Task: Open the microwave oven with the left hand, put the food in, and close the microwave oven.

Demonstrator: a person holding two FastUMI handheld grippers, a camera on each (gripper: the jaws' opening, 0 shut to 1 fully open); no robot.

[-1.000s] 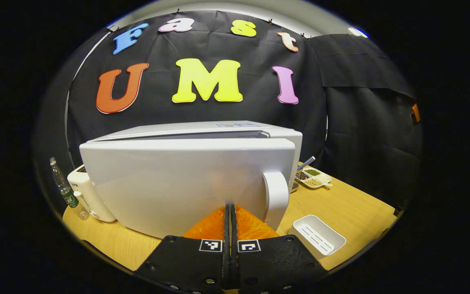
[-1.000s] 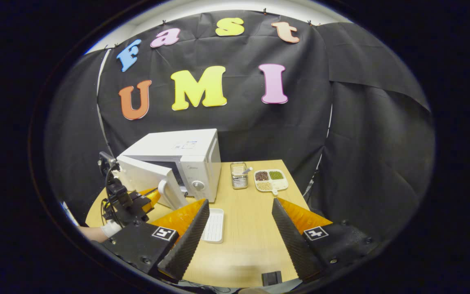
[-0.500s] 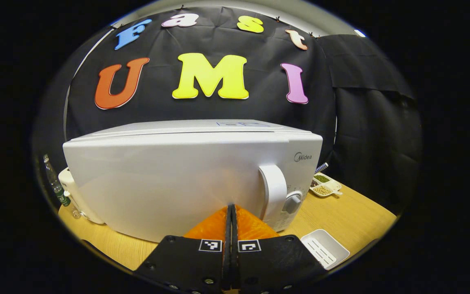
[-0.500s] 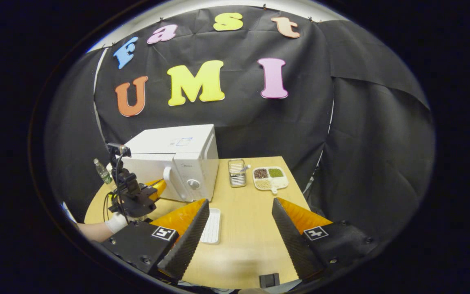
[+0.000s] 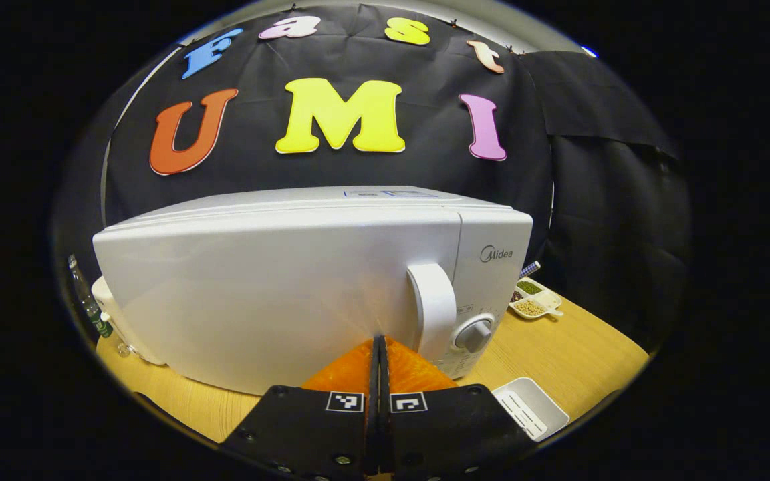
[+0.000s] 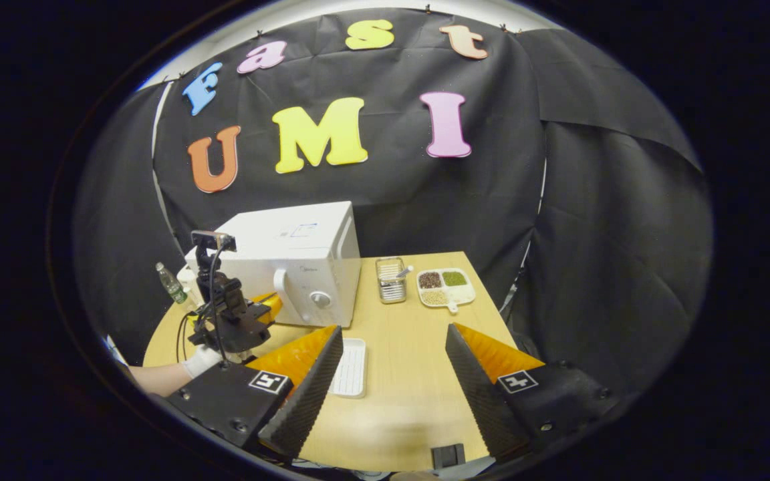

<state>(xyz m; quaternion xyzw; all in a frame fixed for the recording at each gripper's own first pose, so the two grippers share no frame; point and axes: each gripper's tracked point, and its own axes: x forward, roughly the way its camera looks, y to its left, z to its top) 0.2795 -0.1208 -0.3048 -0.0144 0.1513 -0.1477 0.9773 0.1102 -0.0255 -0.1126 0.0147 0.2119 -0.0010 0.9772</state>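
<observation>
Pressing your left gripper (image 5: pixel 378 344), jaws clenched, against the microwave (image 5: pixel 305 280) door; right gripper (image 6: pixel 392 364), jaws released, is hovering at 6 o'clock over the counter (image 6: pixel 412 374).

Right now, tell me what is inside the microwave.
That cannot be seen: the microwave door is shut flush and is opaque white, covering the cavity. The left tongs, closed, meet the door beside its handle.
</observation>
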